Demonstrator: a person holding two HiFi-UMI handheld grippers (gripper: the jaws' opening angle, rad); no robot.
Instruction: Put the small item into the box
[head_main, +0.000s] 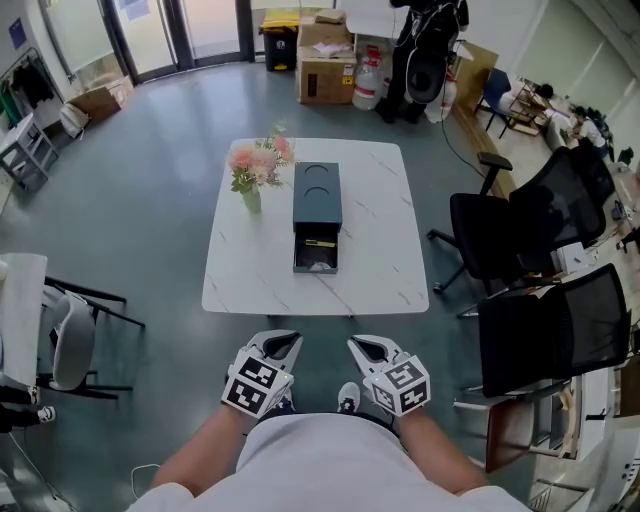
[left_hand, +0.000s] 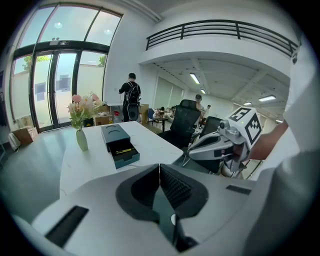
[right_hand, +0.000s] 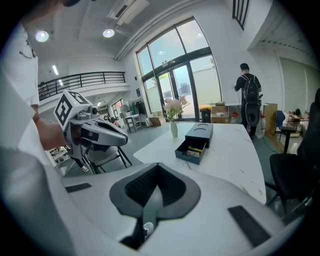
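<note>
Well, in the head view a white marble-patterned table (head_main: 380, 200) stands ahead of the person. On it is a dark teal rectangular box (head_main: 317, 195) with its drawer (head_main: 297, 255) pulled out toward the person. A slim yellow item (head_main: 320, 243) lies crosswise in that drawer, so the task's thing looks to be inside the box already, with the drawer not yet shut. A pale green vase of pink flowers (head_main: 251, 198) stands just beside the box, on its left. The left gripper (head_main: 283, 346) and right gripper (head_main: 368, 349) hang low by the person's body, well apart from the table and touching nothing.

The left gripper view shows its jaws clenched tip to tip with nothing between them. The box sits far off on the tabletop, and the yellow streak shows in the open drawer.

The right gripper view shows much the same: pads pressed together, empty, and the drawer's open end turned toward it from a distance.

At this range the item is only a thin streak, perhaps a pen or clip. I'd judge it light, stiff and smooth, so it could slip or roll under a careless pinch. The best hold would be across its narrow width near the middle, coming down from above between the drawer walls. The drawer itself should slide with a light push on its front.
</note>
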